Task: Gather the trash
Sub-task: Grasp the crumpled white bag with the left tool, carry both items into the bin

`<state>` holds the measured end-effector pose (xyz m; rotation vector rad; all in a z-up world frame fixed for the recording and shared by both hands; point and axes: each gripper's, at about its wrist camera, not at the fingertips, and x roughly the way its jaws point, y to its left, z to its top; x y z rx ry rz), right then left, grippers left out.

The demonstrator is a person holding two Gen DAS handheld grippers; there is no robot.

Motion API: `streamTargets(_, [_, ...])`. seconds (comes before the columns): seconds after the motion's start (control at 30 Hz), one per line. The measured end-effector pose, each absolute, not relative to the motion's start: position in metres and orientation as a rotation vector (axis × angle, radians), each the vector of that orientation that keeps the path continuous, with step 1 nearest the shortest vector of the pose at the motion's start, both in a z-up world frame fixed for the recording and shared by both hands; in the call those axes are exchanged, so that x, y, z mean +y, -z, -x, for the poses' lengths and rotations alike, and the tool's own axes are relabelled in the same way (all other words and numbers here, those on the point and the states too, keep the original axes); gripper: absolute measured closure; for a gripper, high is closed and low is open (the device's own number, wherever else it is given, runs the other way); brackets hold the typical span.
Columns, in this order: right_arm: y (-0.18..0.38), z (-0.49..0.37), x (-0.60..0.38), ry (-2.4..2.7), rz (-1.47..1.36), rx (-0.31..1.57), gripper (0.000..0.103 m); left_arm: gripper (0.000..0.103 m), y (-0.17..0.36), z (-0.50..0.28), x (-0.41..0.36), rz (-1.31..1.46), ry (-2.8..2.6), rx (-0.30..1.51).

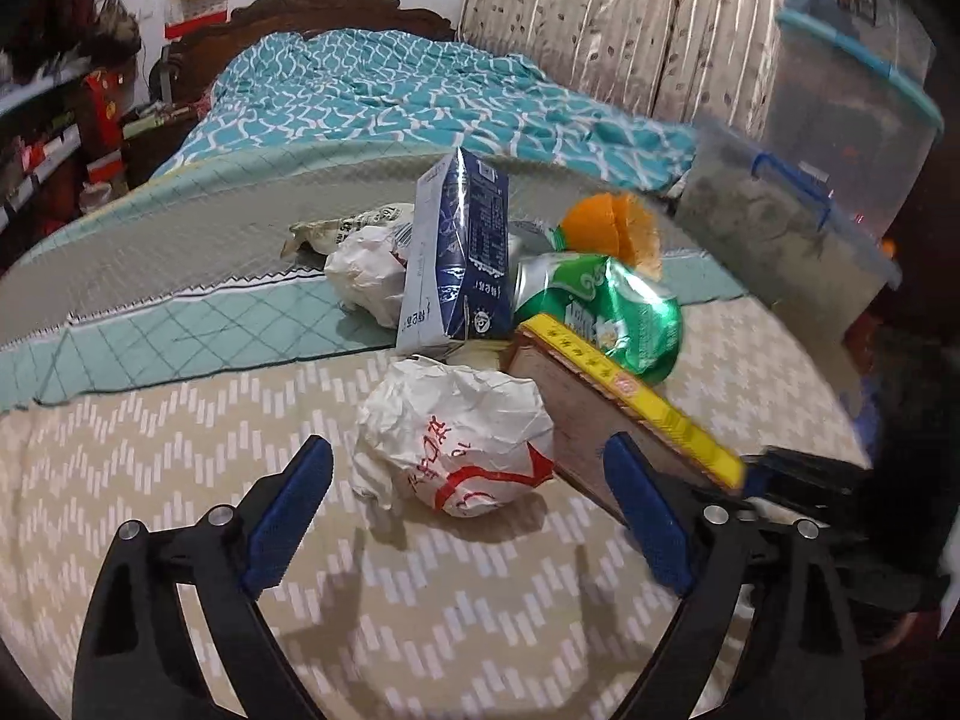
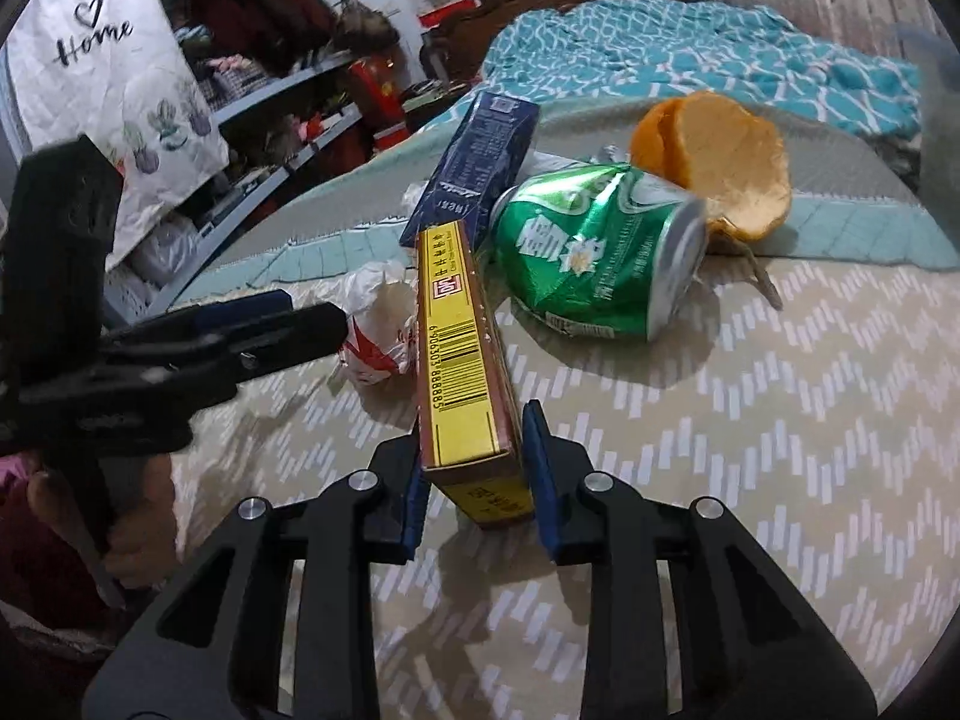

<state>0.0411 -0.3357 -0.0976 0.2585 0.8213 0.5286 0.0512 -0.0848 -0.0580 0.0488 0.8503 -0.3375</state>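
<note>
A pile of trash lies on the beige zigzag bedspread (image 1: 180, 450). My right gripper (image 2: 471, 438) is shut on the near end of a yellow and brown box (image 2: 462, 360), its blue pads against both sides. That yellow box (image 1: 636, 402) also shows in the left wrist view. My left gripper (image 1: 468, 468) is open, its fingers either side of a crumpled white wrapper (image 1: 456, 438) with red print, not touching it. Behind stand a blue milk carton (image 1: 456, 258), a crushed green can (image 1: 606, 312) and an orange peel (image 1: 618, 228). A second crumpled paper (image 1: 366, 270) lies left of the carton.
A teal patterned quilt (image 1: 390, 84) covers the bed's far half. Clear storage bins (image 1: 810, 210) stand at the right. Cluttered shelves (image 2: 270, 90) and a white "Home" bag (image 2: 102, 60) are at the left. A hand (image 2: 138, 516) holds the left gripper (image 2: 282, 324).
</note>
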Motion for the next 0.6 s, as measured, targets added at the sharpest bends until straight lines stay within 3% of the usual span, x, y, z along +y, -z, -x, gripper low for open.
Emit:
streamTargets(0.03, [0.096,-0.037,-0.342,-0.537,-0.282,0.815,0.075,0.017,0.063,-0.055,-0.088,-0.082,0.309,0.866])
streamTargets(0.07, [0.095,-0.03,-0.35,-0.553,-0.308,0.806,0.076,0.03,0.067,-0.059,-0.09,-0.101,0.292,0.885])
streamTargets(0.17, [0.095,-0.007,-0.374,-0.591,-0.385,0.778,0.077,0.05,0.078,-0.068,-0.089,-0.047,0.333,0.941])
streamTargets(0.27, [0.099,0.014,-0.401,-0.578,-0.442,0.758,0.078,0.063,0.069,-0.06,-0.095,-0.055,0.355,0.911])
streamTargets(0.6, [0.115,0.049,-0.534,-0.239,-0.685,0.624,0.078,0.067,0.068,-0.046,-0.221,-0.151,0.703,0.946])
